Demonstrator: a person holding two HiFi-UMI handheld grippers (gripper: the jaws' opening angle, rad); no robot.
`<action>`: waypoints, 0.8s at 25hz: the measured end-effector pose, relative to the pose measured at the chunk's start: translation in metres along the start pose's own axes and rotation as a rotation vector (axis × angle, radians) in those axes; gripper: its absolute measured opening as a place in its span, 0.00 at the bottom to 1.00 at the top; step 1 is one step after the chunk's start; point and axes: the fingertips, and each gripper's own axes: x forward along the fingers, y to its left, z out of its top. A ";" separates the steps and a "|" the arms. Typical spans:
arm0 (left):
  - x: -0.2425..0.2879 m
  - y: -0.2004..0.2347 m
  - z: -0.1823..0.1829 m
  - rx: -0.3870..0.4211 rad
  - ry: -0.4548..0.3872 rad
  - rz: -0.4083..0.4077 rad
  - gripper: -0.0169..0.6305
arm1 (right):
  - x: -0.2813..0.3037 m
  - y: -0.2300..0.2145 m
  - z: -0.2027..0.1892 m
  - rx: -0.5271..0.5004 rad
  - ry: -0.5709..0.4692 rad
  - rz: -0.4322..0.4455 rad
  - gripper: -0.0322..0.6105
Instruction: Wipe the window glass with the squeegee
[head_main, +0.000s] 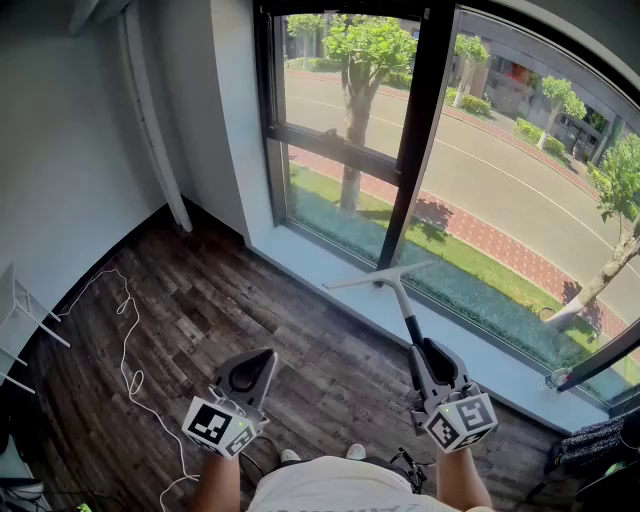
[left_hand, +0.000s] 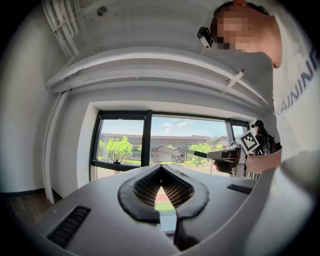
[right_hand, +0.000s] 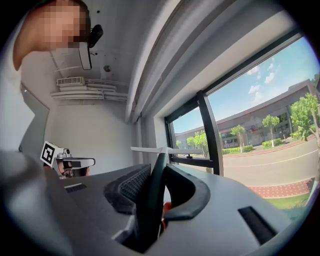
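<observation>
The squeegee (head_main: 396, 290) has a black handle and a pale cross blade (head_main: 378, 276). My right gripper (head_main: 432, 362) is shut on its handle, holding the blade out toward the window glass (head_main: 500, 190), above the sill; contact with the glass cannot be told. In the right gripper view the black squeegee handle (right_hand: 156, 190) runs up between the jaws to the blade (right_hand: 165, 149). My left gripper (head_main: 252, 372) hangs lower left over the floor, jaws closed with nothing in them. The left gripper view shows the squeegee (left_hand: 180, 150) held by the right gripper (left_hand: 231, 155) before the window.
A black window frame post (head_main: 420, 120) splits the panes. The white sill (head_main: 400, 310) runs under the glass. A white cable (head_main: 125, 340) lies on the dark wood floor at left, a white rack (head_main: 20, 310) at the far left edge.
</observation>
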 end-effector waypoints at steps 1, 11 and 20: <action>0.000 -0.001 0.000 0.000 0.000 -0.001 0.05 | 0.000 0.001 0.001 -0.003 0.004 -0.001 0.21; -0.002 -0.005 0.001 -0.003 0.008 0.002 0.05 | -0.002 0.001 0.003 -0.004 0.010 0.006 0.21; -0.001 -0.007 0.003 -0.008 0.008 0.007 0.05 | -0.002 0.001 0.004 0.032 0.005 0.026 0.21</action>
